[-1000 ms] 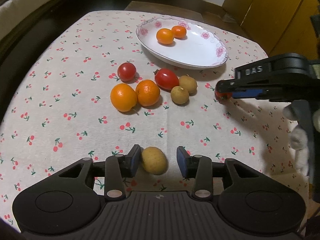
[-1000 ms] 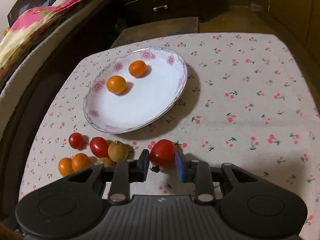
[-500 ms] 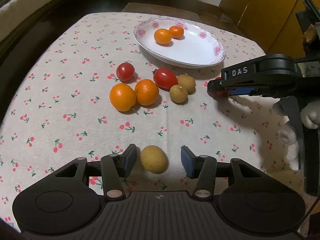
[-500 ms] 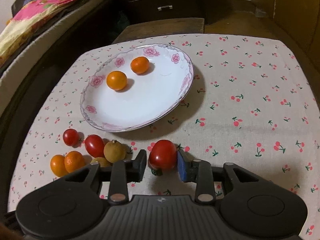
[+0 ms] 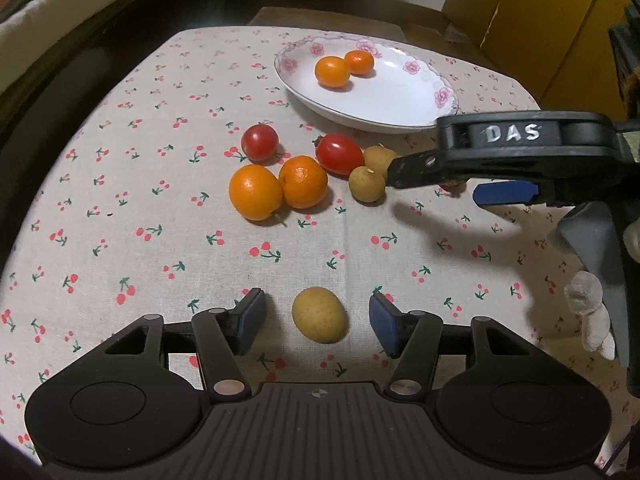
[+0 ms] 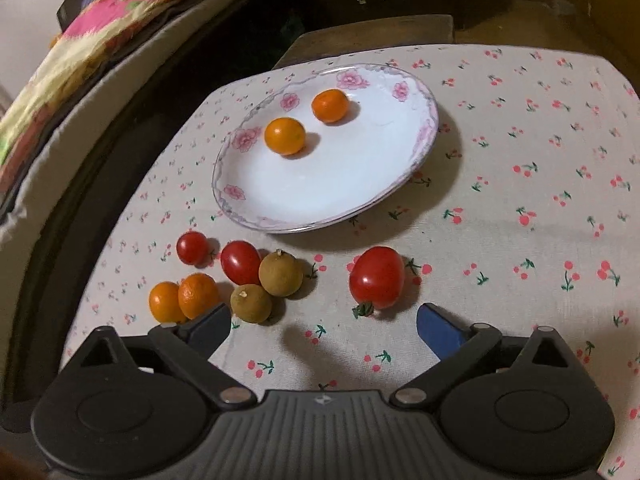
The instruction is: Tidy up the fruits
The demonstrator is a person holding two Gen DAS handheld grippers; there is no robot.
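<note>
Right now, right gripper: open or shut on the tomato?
Open. The right gripper has its fingers spread wide, and the tomato lies on the tablecloth ahead, touching neither.

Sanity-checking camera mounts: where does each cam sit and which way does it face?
Left wrist: on the left gripper, low over the tablecloth, facing the plate; own open fingers flank a longan; right gripper enters from the right.
Right wrist: on the right gripper, facing the plate; own open fingers show behind a tomato.
Shared: plate, its two oranges, fruit cluster.
</note>
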